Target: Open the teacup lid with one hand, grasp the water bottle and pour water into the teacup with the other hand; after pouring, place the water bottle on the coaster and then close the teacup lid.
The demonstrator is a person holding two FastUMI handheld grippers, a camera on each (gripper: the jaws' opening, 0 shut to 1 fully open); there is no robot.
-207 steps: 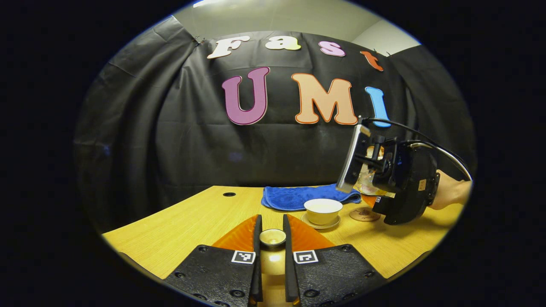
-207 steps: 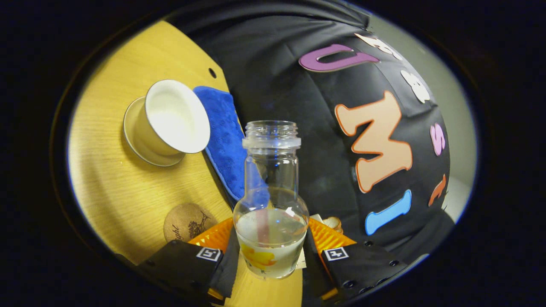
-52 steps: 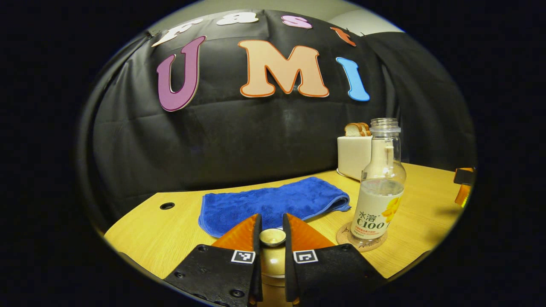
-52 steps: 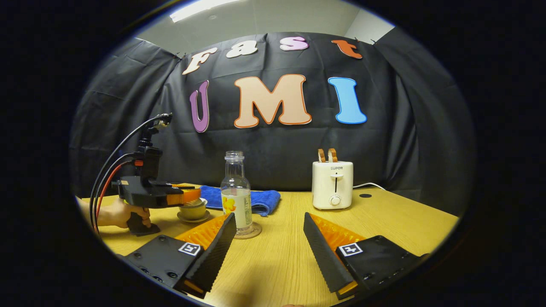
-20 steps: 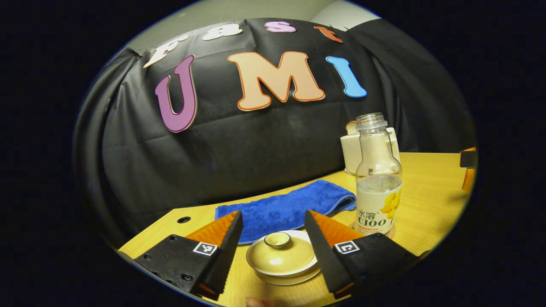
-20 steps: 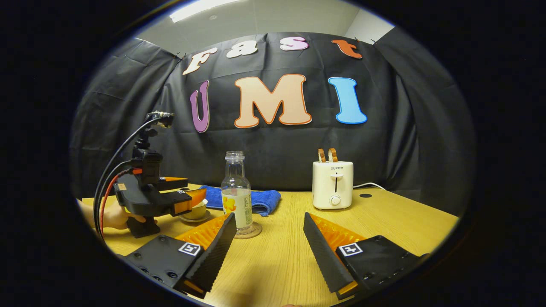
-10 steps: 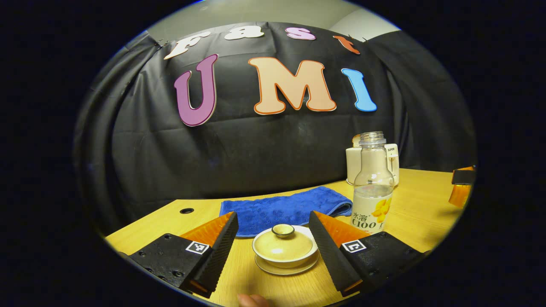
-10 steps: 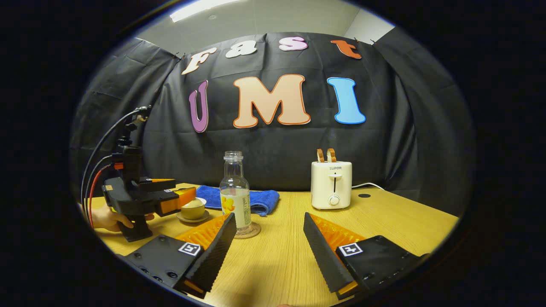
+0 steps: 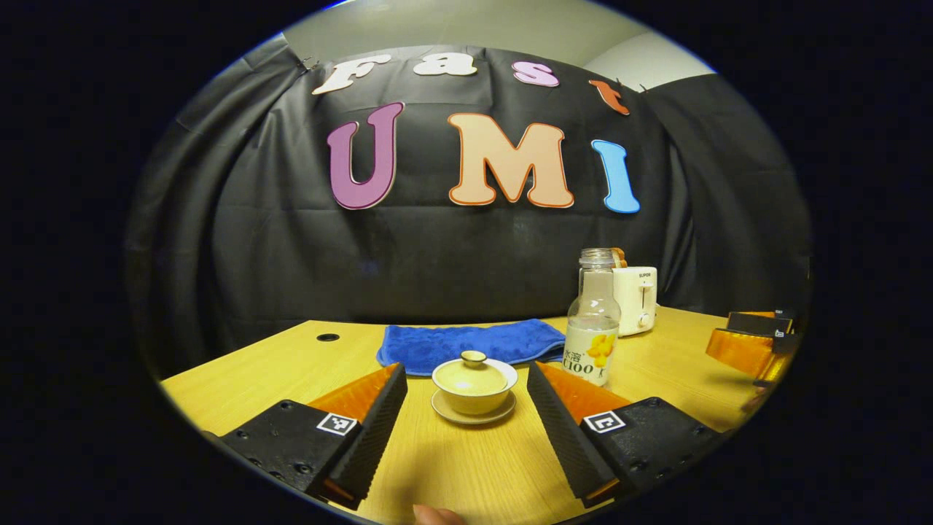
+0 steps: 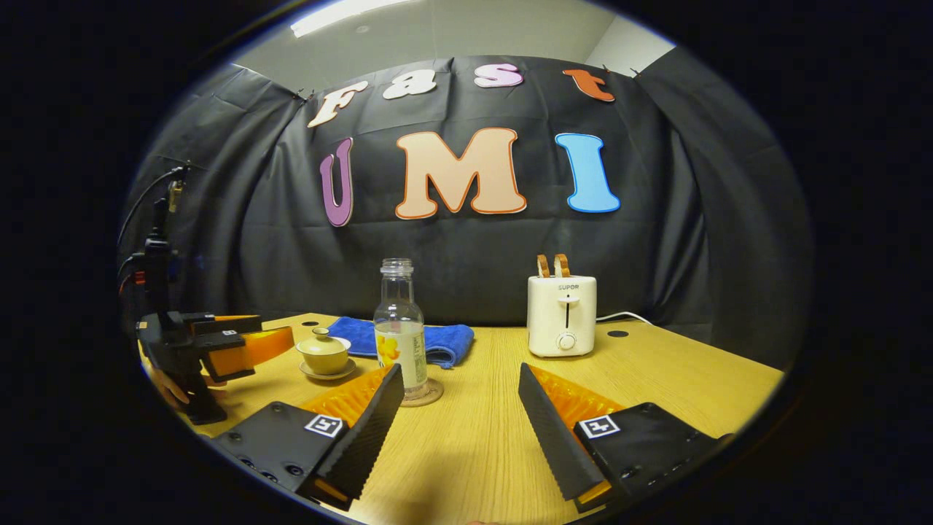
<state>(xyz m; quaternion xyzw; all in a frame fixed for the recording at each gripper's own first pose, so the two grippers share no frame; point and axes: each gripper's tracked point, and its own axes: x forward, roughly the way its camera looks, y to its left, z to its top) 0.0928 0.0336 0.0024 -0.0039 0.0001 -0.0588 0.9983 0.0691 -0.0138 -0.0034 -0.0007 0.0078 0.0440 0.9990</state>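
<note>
A cream-glazed teacup (image 9: 474, 390) sits upright on its matching saucer (image 9: 472, 417) on the worktop (image 9: 466, 474), its knobbed lid (image 9: 473, 373) seated squarely on the rim. Just beside it stands a clear, uncapped water bottle (image 9: 592, 328), upright and partly filled, resting on a round cork coaster (image 10: 430, 394), its label showing yellow fruit.

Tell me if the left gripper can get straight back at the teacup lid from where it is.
Probably yes. The left gripper has its jaws open and points at the teacup lid, with bare table between; the water bottle stands off to one side.
</note>
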